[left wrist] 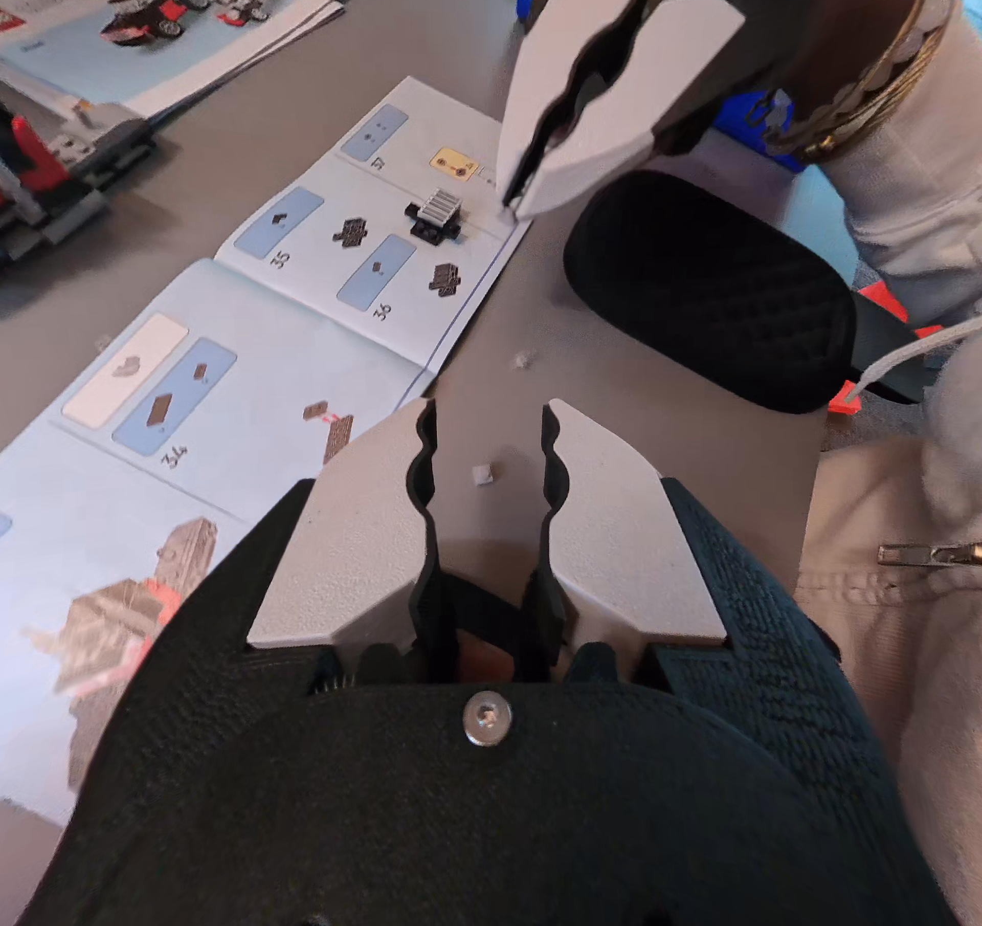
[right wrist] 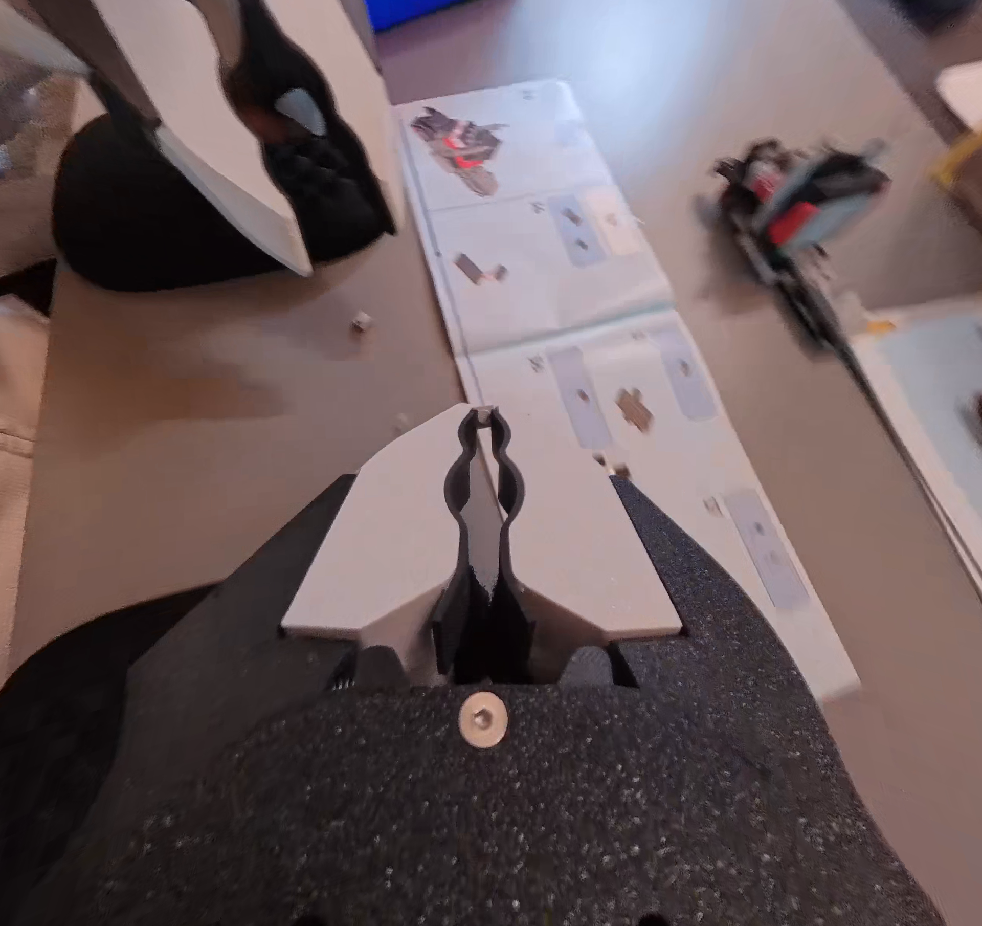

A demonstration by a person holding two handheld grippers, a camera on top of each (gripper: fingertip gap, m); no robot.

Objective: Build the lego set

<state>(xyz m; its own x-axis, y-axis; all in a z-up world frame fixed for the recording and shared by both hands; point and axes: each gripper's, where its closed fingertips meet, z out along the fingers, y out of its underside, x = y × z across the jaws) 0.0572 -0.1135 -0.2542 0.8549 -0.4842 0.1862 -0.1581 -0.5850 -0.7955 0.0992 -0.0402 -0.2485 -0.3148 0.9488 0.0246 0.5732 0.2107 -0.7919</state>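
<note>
My left gripper (left wrist: 489, 411) is open and empty, low over the grey table, with a tiny white Lego piece (left wrist: 482, 474) lying between its fingers. A second tiny piece (left wrist: 521, 361) lies just beyond. My right gripper (right wrist: 484, 417) is shut on a small white piece (right wrist: 484, 412) at its tips. In the left wrist view the right gripper (left wrist: 510, 207) points down at the right edge of the open instruction booklet (left wrist: 265, 369), beside a small black-and-grey Lego subassembly (left wrist: 436, 215) resting on the page. The left gripper (right wrist: 348, 249) shows open at the upper left of the right wrist view.
A partly built red, grey and black Lego model (left wrist: 48, 167) (right wrist: 797, 209) stands beyond the booklet. A second booklet (left wrist: 159, 13) lies farther back. A black oval case (left wrist: 707, 289) sits on the table, with a blue bin (left wrist: 744, 103) behind it. Across from one pair of fingers to the other is roughly 9 cm. From my right tips it is roughly 7 cm to the small black-and-grey Lego subassembly (left wrist: 436, 215); from my left, 15 cm.
</note>
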